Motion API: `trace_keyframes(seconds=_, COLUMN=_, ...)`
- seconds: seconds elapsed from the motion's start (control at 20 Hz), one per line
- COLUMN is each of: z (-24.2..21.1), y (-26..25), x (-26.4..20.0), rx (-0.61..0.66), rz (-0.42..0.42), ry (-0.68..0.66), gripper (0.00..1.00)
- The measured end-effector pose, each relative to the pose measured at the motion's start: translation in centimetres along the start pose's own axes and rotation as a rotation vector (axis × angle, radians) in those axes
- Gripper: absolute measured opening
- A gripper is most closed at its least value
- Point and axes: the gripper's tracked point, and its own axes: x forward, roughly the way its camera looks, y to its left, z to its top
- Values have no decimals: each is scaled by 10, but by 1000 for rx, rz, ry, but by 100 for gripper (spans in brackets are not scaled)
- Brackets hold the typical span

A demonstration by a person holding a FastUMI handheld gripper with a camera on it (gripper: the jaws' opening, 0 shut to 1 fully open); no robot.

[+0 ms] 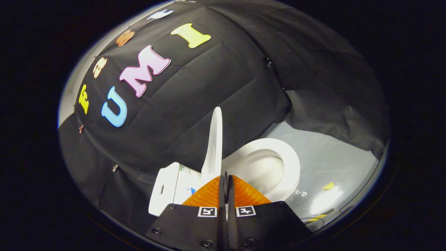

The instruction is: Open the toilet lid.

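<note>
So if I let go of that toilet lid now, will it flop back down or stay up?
The toilet lid stands about upright above the tank, so it probably stays, though a forward nudge could drop it. It looks like thin rigid plastic, likely light and stiff. The hand-held gripper has its fingers together just below the lid's base.

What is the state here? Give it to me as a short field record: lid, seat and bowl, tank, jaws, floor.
lid: toilet lid raised, standing upright on edge, just ahead of the jaws
seat and bowl: toilet seat down, ringing the open bowl, to the right of the lid
tank: white tank on the other side of the lid, against the black cloth wall
jaws: gripper jaws closed together, nothing between them, tips just short of the lid's lower edge
floor: grey floor with yellow tape marks beyond the bowl
</note>
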Motion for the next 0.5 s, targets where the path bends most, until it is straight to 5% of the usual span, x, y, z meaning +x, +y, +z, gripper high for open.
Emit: trace_keyframes(seconds=0.5, z=-3, y=87, x=-16, rx=-241, rz=-108, ry=-80, gripper=5)
